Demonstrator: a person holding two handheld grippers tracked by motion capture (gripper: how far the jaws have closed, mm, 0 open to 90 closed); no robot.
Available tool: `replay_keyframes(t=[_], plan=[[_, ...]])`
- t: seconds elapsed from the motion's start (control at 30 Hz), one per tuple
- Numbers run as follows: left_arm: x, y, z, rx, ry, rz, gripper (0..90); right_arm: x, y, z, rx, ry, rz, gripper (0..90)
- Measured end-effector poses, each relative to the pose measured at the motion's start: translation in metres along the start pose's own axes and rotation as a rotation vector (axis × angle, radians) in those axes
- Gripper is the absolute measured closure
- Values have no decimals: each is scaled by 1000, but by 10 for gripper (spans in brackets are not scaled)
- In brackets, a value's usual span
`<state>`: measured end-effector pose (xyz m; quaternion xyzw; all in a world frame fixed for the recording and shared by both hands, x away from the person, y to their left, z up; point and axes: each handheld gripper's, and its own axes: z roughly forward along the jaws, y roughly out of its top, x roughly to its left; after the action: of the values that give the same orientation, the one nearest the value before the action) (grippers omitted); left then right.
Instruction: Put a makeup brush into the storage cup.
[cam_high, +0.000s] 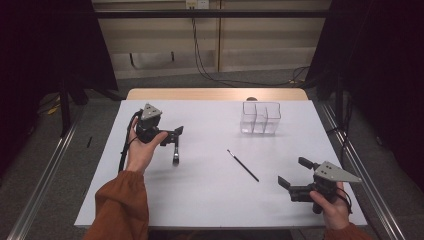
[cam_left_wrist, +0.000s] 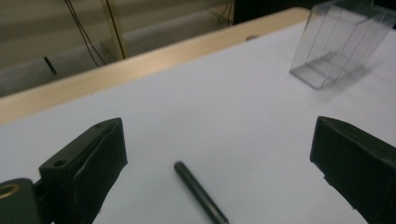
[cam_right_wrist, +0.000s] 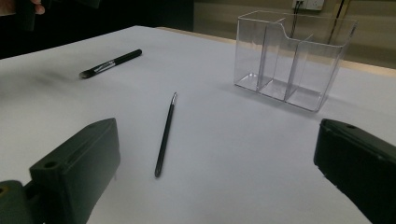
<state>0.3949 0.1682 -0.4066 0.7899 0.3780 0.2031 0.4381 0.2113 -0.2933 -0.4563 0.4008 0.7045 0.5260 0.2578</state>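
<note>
- Black left gripper (cam_high: 176, 139), jaws spread wide, nothing between the pads; hovers just over a thick pen (cam_high: 175, 154), near the table's left side.
- Same pen's dark end (cam_left_wrist: 198, 191) lying on the white table (cam_left_wrist: 224, 112) between those jaws, untouched.
- Right gripper (cam_high: 294, 173) also gaping, empty, held low near the front right corner.
- Thin brush (cam_right_wrist: 165, 134) flat on the table ahead of the right jaws, near mid-table, well apart from both grippers.
- Clear organizer (cam_high: 260, 118) upright farther back, three compartments, all empty.
</note>
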Motion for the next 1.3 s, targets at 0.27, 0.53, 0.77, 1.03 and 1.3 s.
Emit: replay_keyframes(t=[0.27, 0.53, 0.77, 1.03, 1.3], plan=[[3, 6, 1, 119, -3, -18, 52, 0, 0, 1, 2, 1, -1, 1], [-2, 2, 16, 299, -14, 10, 58, 0, 0, 1, 10, 3, -4, 1], [-2, 9, 20, 357, -23, -51, 58, 0, 0, 1, 9, 3, -5, 1], [2, 5, 35, 498, -32, -109, 70, 1, 0, 1, 11, 9, -5, 1], [3, 6, 45, 587, -25, -142, 64, 2, 0, 2, 15, 14, -20, 1]])
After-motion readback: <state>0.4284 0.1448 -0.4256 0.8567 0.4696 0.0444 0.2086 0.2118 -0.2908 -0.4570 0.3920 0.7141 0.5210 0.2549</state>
